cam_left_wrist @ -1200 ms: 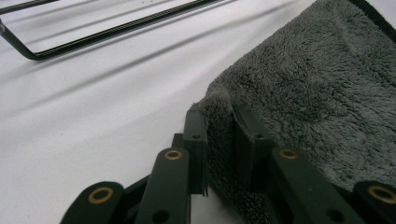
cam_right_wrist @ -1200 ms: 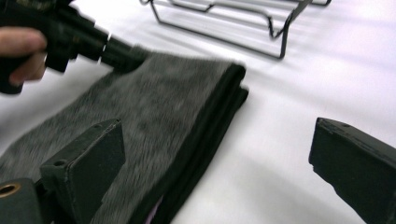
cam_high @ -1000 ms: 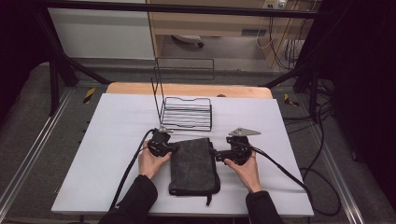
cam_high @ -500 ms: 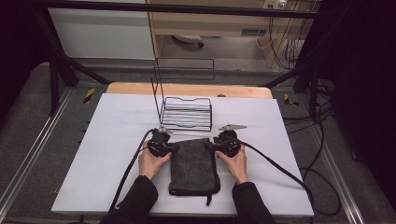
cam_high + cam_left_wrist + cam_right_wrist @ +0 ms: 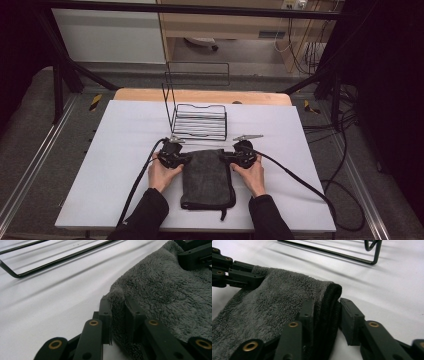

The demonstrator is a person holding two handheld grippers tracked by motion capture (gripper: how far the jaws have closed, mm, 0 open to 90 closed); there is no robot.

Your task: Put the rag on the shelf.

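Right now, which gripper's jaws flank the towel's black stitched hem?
The right gripper: its jaws, just closing, flank the towel at its dark hem; the left gripper grips plain fluff.

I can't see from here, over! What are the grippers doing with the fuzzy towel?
Left gripper shut on grey towel corner. Right gripper jaws just closing on the other far corner. Wire rack just beyond, not touching.

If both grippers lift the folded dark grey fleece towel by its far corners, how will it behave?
The dark grey fleece towel will probably sag between the left gripper and right gripper, since its pile bunches softly at both. Folded layers may fall open. It likely grips well: fuzzy, not slick.
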